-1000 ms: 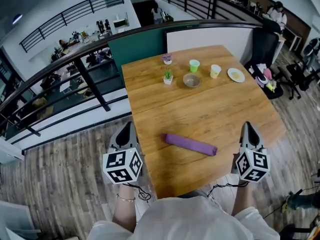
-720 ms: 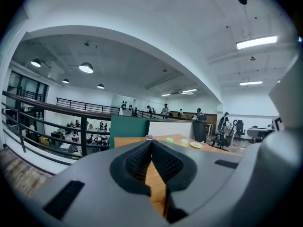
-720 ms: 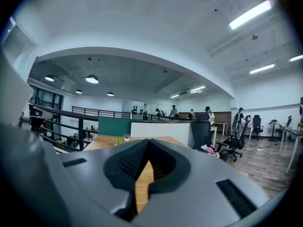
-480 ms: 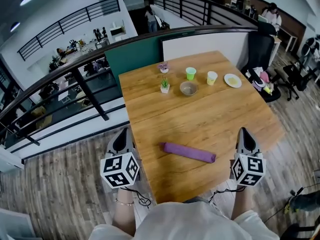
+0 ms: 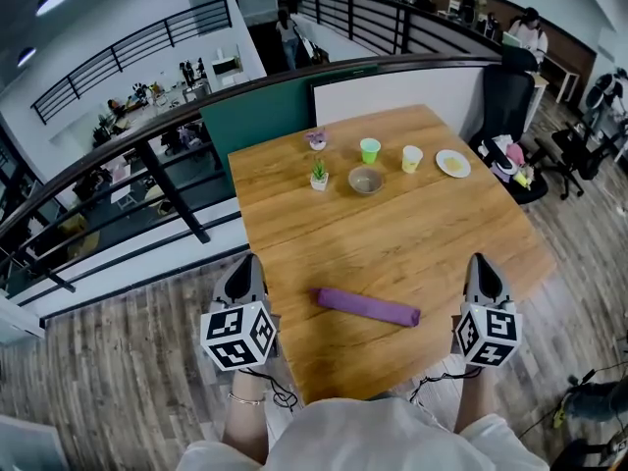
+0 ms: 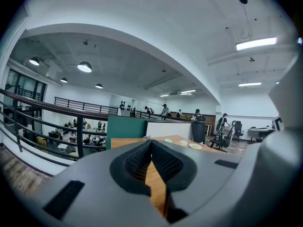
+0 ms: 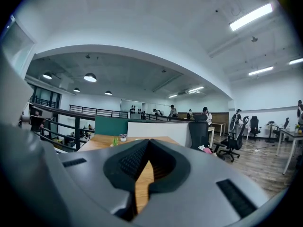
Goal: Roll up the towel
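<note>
Purple towel sits as a roll near the bench front edge, long axis left-right, between left tool and right tool, both clenched empty, neither clearly nearer.

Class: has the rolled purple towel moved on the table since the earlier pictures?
No. The towel keeps its spot relative to the bowl; only the camera shifted.

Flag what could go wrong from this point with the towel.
The rolled towel lies free on the table, with both the left claw and right claw shut and off to its sides, so it may loosen. It sits toward the near edge; a careless sweep could push it off.
</note>
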`<action>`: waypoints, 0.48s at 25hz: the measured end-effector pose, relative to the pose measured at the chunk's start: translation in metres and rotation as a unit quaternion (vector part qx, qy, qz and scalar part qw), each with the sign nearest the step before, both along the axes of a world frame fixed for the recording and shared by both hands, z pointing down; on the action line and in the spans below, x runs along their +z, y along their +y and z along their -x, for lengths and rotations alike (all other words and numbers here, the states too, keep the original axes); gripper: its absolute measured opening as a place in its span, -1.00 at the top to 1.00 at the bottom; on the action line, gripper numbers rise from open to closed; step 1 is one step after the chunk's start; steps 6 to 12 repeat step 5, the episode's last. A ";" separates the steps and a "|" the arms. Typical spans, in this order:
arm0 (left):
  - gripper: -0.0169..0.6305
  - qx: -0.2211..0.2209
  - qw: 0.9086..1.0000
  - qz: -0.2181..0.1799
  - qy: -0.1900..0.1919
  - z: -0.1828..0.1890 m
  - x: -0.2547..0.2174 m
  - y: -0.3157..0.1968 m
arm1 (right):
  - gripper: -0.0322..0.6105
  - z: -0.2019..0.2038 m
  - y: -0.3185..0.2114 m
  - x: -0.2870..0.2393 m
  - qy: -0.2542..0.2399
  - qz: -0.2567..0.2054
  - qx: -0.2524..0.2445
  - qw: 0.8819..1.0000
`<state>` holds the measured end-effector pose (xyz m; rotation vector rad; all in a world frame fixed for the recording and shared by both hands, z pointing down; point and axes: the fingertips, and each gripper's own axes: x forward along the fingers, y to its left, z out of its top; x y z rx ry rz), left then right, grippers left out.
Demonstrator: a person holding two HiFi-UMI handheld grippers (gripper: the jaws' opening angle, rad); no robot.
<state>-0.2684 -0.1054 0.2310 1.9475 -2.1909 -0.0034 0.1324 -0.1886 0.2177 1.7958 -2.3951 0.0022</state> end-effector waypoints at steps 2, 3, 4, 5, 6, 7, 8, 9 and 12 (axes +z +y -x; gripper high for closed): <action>0.94 0.000 1.000 0.000 0.001 0.000 0.000 -0.003 | 0.90 0.002 -0.002 0.000 0.000 -0.001 -0.003 1.000; 0.94 0.001 1.000 -0.001 0.002 0.000 0.000 -0.004 | 0.90 0.003 -0.003 0.000 0.000 -0.002 -0.003 1.000; 0.94 0.001 1.000 -0.001 0.003 0.000 0.000 -0.005 | 0.90 0.004 -0.003 0.000 0.001 -0.002 -0.004 1.000; 0.94 0.001 1.000 -0.002 0.004 0.000 0.001 -0.006 | 0.90 0.004 -0.004 0.001 0.001 -0.002 -0.005 1.000; 0.94 0.001 1.000 -0.002 0.004 0.000 0.001 -0.006 | 0.90 0.004 -0.004 0.001 0.001 -0.002 -0.005 1.000; 0.94 0.001 1.000 -0.002 0.004 0.000 0.001 -0.006 | 0.90 0.004 -0.004 0.001 0.001 -0.002 -0.005 1.000; 0.94 0.001 1.000 -0.002 0.004 0.000 0.001 -0.006 | 0.90 0.004 -0.004 0.001 0.001 -0.002 -0.005 1.000; 0.94 0.001 1.000 -0.002 0.004 0.000 0.001 -0.006 | 0.90 0.004 -0.004 0.001 0.001 -0.002 -0.005 1.000; 0.94 0.001 1.000 -0.002 0.004 0.000 0.001 -0.006 | 0.90 0.004 -0.004 0.001 0.001 -0.002 -0.005 1.000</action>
